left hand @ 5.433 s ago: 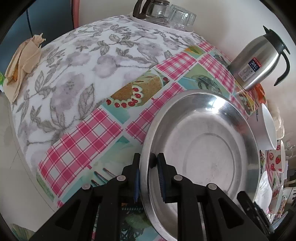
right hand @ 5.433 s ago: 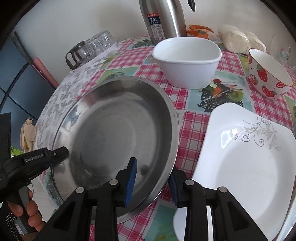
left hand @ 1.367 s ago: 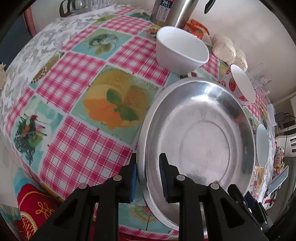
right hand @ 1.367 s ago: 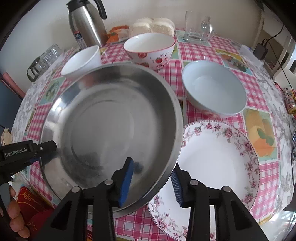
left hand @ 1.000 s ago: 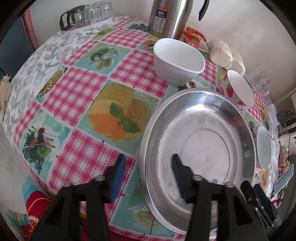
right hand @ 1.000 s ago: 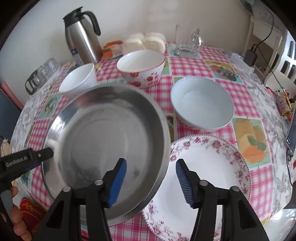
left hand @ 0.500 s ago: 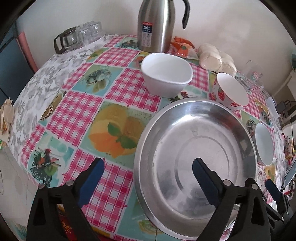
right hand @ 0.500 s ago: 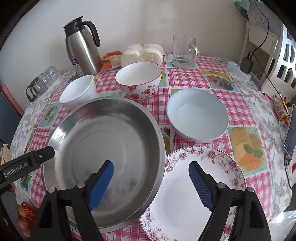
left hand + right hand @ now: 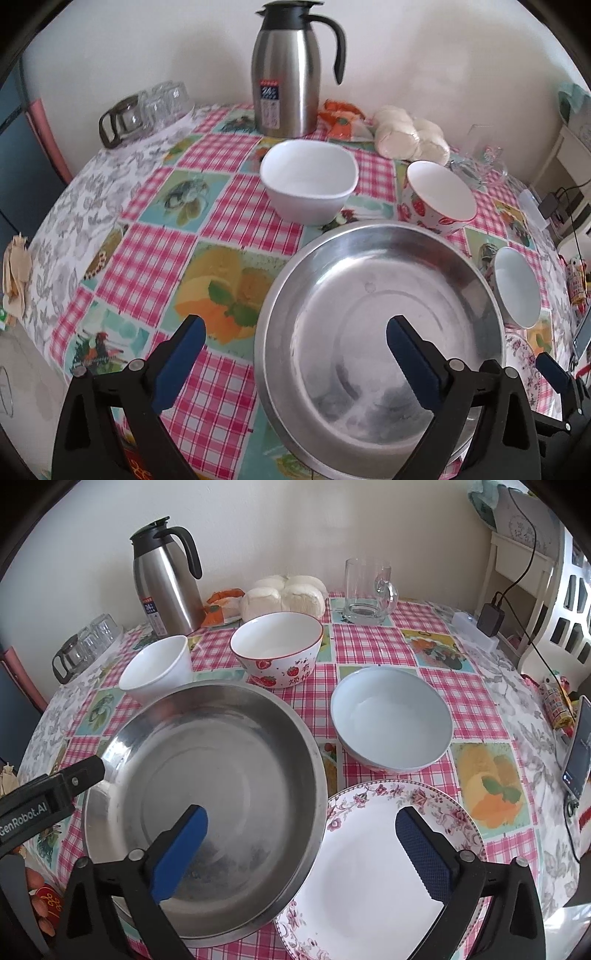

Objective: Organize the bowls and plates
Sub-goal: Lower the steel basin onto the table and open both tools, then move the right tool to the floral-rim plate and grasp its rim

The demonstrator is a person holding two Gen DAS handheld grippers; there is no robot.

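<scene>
A large steel plate point(image 9: 376, 332) point(image 9: 207, 797) rests on the checked tablecloth, its right edge over a floral plate point(image 9: 369, 878) point(image 9: 517, 354). My left gripper point(image 9: 295, 354) is open and empty, its jaws straddling the steel plate's left rim from above. My right gripper point(image 9: 303, 853) is open and empty over the seam between the two plates. Behind stand a white square bowl point(image 9: 308, 186) point(image 9: 157, 672), a strawberry bowl point(image 9: 437, 195) point(image 9: 279, 648) and a pale blue bowl point(image 9: 391, 723) point(image 9: 515, 286).
A steel thermos jug point(image 9: 286, 68) point(image 9: 166, 576) stands at the back with bagged buns point(image 9: 284, 594), an orange packet point(image 9: 338, 118) and a glass mug point(image 9: 369, 590). Upturned glasses point(image 9: 147, 107) sit back left. A phone point(image 9: 576, 749) lies at the right edge.
Both grippers carried the steel plate rightward across the table, set it down beside the floral plate, opened wide and pulled back and up.
</scene>
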